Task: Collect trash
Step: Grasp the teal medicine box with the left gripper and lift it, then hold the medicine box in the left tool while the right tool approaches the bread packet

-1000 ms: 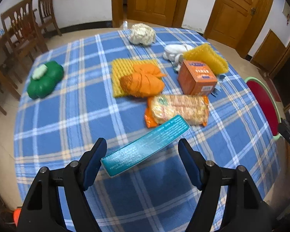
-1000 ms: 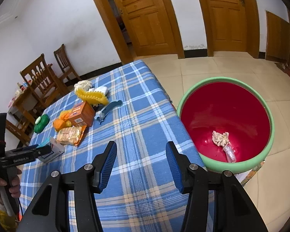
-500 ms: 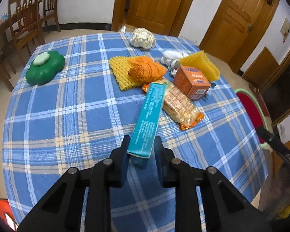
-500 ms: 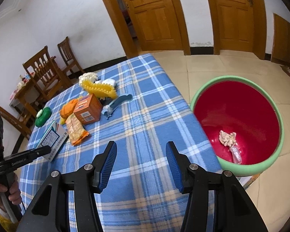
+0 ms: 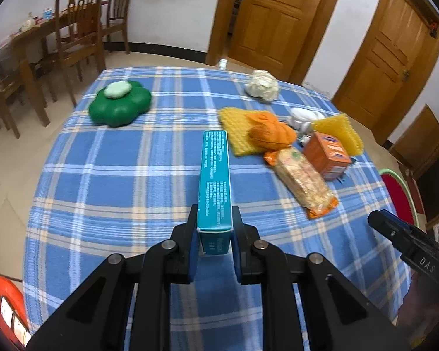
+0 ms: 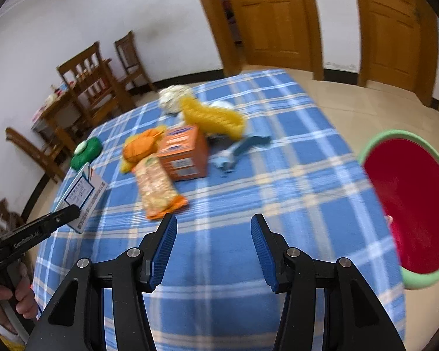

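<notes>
Item: long, flat teal cardboard box (image 5: 214, 181), printed with fine text on its narrow face, smooth and sharp-edged. It stands on edge, lifted clear of the cloth, its near end pinched between the blue pads of the left claw (image 5: 214, 244); the rest juts forward over the bench. That claw's jaws have just been closing, and the pads now press both broad sides of the box. In the right wrist view the same box shows its white, printed broad face at the left edge.

Left claw: black plastic linkage arms, metal pivot pins, ribbed blue pads.

Right claw (image 6: 213, 244): same build, jaws spread apart with nothing between them, hovering above bare cloth near the bench's near edge.

Bench (image 5: 137, 175): round, draped in blue woven cloth with white and cream checks.

On the bench, ahead and right of the box:
- crinkly orange-ended plastic snack packet (image 5: 303, 180), oblong, lying flat;
- orange cardboard carton (image 5: 327, 156), cube-like, just beside the packet;
- crumpled orange bag (image 5: 270, 133) resting on a yellow foam mesh sheet (image 5: 234, 128);
- second yellow foam mesh piece (image 5: 338, 131), curled;
- crumpled white paper wad (image 5: 262, 86) at the far side;
- blue plastic tool (image 6: 243, 149), blurred.

Left far side: glossy green flower-shaped container (image 5: 120, 106) with pale lid.

Beside the bench on the floor: round red basin with green rim (image 6: 409, 204).
</notes>
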The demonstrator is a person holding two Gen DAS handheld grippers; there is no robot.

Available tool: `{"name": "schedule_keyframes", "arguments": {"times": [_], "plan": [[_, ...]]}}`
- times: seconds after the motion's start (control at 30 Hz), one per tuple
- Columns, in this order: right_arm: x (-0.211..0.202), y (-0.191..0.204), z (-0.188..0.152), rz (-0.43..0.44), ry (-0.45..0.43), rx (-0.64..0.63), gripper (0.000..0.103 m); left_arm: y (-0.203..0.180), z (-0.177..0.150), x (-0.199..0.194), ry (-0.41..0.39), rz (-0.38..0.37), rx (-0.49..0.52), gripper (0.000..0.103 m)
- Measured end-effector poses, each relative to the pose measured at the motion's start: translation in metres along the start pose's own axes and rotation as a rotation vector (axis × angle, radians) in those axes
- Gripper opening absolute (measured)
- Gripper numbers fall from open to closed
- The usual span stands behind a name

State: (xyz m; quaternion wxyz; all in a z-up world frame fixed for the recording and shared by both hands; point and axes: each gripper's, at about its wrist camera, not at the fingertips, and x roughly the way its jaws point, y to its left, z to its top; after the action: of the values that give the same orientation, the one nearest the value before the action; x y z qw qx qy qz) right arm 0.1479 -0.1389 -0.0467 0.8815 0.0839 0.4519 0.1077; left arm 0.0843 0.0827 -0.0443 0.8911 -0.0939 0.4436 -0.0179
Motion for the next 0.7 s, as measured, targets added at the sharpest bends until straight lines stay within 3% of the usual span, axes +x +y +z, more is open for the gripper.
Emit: {"name": "schedule_keyframes", "arguments": {"times": [0.17,0.53,0.7], "plan": [[0.023,0.022,0.005,0.026,0.039,-0.052,0.062,0.015,-0.002,0.003,0.007,0.020,-0.044,0.018],[0.055,0.046,0.010,0.020,0.087,-0.106,0.063,0.024,-0.005,0.008,0.010,0.021,-0.071,0.018],[0.060,0.053,0.012,-0.005,0.067,-0.127,0.065,0.023,-0.006,0.010,0.012,0.021,-0.072,0.018]]}}
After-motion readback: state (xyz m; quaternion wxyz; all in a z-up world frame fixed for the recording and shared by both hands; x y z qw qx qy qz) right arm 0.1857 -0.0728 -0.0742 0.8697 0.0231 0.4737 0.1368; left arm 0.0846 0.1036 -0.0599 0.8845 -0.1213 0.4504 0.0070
